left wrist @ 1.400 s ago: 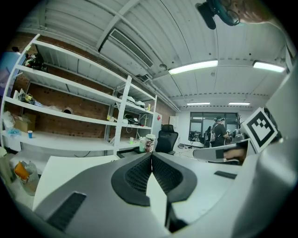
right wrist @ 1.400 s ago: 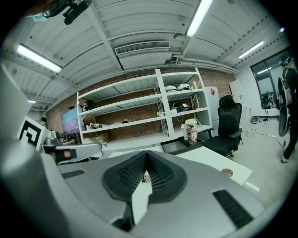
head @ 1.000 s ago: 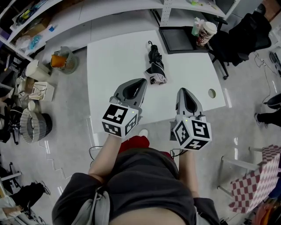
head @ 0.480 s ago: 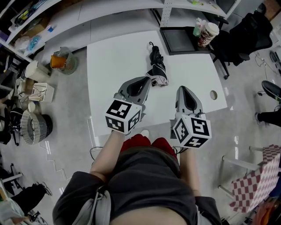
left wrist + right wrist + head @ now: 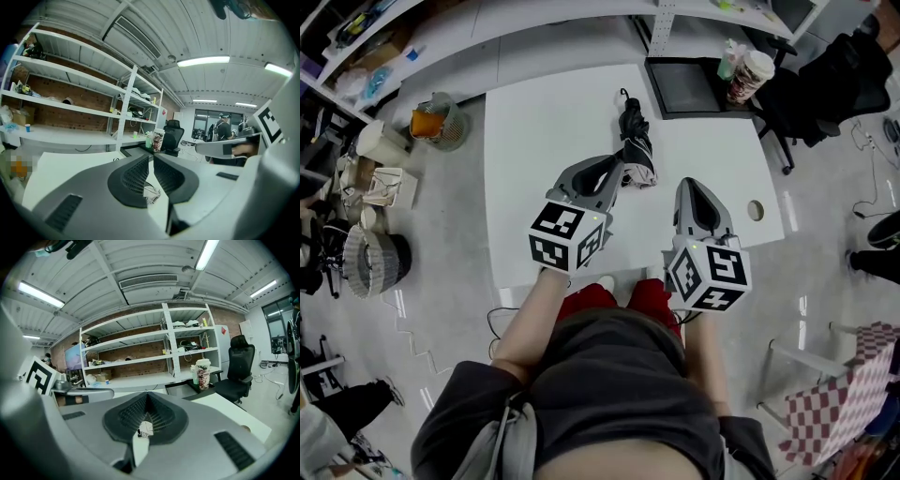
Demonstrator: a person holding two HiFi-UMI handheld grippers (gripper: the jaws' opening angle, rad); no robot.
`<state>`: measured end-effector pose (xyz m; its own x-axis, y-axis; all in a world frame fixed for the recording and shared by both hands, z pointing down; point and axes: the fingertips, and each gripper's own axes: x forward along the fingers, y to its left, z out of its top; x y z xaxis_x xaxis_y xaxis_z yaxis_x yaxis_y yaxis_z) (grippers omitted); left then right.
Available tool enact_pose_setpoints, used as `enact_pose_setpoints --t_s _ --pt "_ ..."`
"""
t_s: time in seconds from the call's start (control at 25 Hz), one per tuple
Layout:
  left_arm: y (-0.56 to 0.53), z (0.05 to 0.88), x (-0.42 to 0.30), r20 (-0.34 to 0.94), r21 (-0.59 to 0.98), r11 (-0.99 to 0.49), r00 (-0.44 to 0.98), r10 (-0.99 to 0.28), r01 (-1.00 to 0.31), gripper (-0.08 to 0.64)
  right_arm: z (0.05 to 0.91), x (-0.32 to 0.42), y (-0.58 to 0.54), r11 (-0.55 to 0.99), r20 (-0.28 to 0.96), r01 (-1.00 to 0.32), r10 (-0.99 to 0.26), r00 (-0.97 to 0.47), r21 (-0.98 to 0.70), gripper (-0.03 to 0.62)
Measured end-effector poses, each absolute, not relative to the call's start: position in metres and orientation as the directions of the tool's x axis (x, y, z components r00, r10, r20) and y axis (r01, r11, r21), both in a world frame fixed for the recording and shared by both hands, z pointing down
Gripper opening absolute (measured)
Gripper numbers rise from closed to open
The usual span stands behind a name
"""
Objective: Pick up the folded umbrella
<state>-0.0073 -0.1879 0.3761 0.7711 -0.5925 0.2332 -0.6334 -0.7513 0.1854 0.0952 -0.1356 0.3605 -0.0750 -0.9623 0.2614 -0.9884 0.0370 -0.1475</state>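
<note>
The umbrella (image 5: pixel 635 139) lies on the tabletop (image 5: pixel 534 122), its near end just beside the left gripper (image 5: pixel 615 163) tip and ahead-left of the right gripper (image 5: pixel 689 185). Both jaws are closed and empty.

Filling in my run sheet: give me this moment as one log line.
stage: pre-grasp | umbrella: folded, lying on white table, not gripped | left tongs: shut, empty, tips at its near end | right tongs: shut, empty
</note>
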Motion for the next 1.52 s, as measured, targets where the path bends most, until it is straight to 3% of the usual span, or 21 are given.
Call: enact_pose_setpoints --t_s 0.28,0.8,1.52 --pt "-0.215 0.386 0.012 0.267 0.202 -0.69 0.716 -0.645 -0.696 0.043 0.364 0.124 -0.163 0.095 0.275 -0.984 -0.952 -0.134 -0.152 0.018" --pt "-0.256 0.413 0.053 0.362 0.205 -0.572 0.604 -0.71 -0.794 0.177 0.376 0.173 -0.215 0.224 0.299 -0.959 -0.916 -0.268 -0.174 0.018" --pt "-0.295 0.475 0.074 0.542 0.171 -0.412 0.435 -0.719 -0.895 0.289 0.407 0.188 -0.252 0.347 0.362 -0.915 -0.842 -0.401 -0.206 0.018"
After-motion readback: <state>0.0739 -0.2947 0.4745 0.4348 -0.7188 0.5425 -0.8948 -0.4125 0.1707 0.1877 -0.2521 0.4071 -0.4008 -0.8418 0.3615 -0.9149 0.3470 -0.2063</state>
